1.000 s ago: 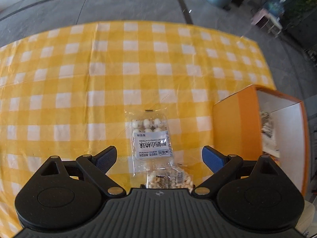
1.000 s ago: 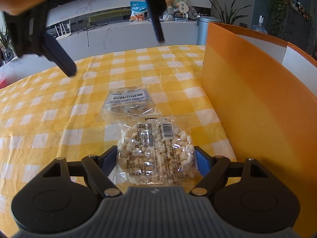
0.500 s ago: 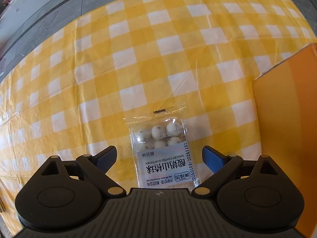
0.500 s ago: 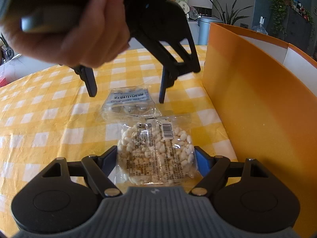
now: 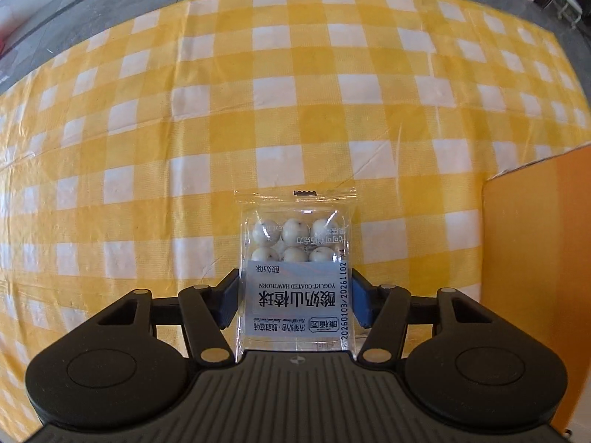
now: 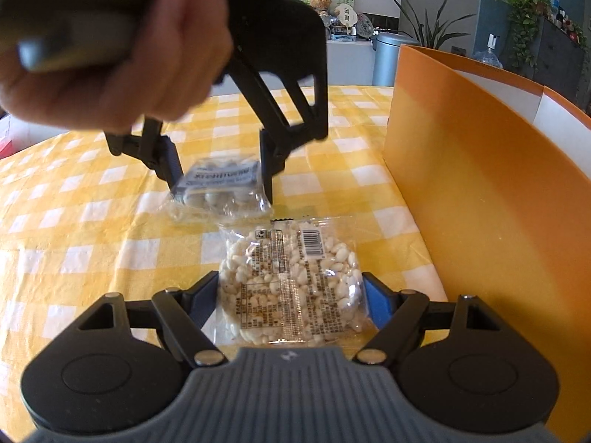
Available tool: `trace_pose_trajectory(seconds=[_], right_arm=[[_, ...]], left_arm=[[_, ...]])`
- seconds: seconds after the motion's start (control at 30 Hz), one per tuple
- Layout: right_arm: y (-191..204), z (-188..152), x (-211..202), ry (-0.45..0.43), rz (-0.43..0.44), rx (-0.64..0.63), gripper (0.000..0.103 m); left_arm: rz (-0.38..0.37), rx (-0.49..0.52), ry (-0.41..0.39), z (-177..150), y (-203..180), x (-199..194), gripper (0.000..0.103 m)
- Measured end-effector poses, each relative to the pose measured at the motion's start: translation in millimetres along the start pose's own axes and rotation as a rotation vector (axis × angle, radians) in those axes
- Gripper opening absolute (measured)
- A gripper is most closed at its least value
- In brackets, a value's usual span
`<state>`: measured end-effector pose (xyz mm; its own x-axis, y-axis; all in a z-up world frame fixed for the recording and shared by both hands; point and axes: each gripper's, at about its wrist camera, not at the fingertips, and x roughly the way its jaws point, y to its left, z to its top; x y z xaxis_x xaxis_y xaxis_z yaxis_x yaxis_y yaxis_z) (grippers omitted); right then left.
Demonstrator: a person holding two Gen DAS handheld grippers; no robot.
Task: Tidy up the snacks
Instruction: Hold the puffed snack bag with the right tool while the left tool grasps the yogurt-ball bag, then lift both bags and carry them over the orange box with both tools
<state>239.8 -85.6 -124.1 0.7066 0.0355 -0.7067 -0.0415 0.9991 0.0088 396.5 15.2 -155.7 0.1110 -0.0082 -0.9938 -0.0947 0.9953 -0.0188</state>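
A clear packet of yogurt-coated hawthorn balls (image 5: 295, 277) sits between the fingers of my left gripper (image 5: 293, 301), which is shut on its sides. In the right wrist view the same packet (image 6: 219, 188) is held by the left gripper (image 6: 221, 184), tilted, its far edge near the cloth. A clear packet of puffed rice cake (image 6: 290, 280) lies on the cloth between the fingers of my right gripper (image 6: 290, 301), whose blue pads touch its sides.
The table carries a yellow and white checked cloth (image 5: 258, 129). An orange cardboard box (image 6: 480, 192) with a white inside stands at the right, close to both packets; its wall shows in the left wrist view (image 5: 535, 240). Grey floor lies beyond the table's far edge.
My left gripper has come down over the hawthorn packet and closed on it; the packet now tilts off the cloth. My right gripper has narrowed onto the rice cake packet.
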Motion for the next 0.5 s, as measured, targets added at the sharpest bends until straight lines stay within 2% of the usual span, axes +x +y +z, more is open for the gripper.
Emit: trace_pose_trajectory(seconds=[0.07, 0.2, 0.3, 0.5], right_arm=[[-0.9, -0.6, -0.7, 0.000, 0.004, -0.001, 0.078], [-1.3, -1.5, -1.9, -0.001, 0.005, -0.007, 0.078], [-1.0, -0.9, -2.2, 0.002, 0.009, -0.009, 0.078], [-8.6, 3.6, -2.7, 0.017, 0.041, 0.007, 0.078]], left_arm=[[-0.020, -0.010, -0.035, -7.4, 14.4, -11.9, 0.068], [-0.010, 0.012, -0.138, -21.5, 31.5, -39.0, 0.068], [-0.004, 0.047, -0.269, -40.8, 45.1, -64.4, 0.068], [0.068, 0.076, -0.550, -87.9, 71.7, -104.2, 0.068]])
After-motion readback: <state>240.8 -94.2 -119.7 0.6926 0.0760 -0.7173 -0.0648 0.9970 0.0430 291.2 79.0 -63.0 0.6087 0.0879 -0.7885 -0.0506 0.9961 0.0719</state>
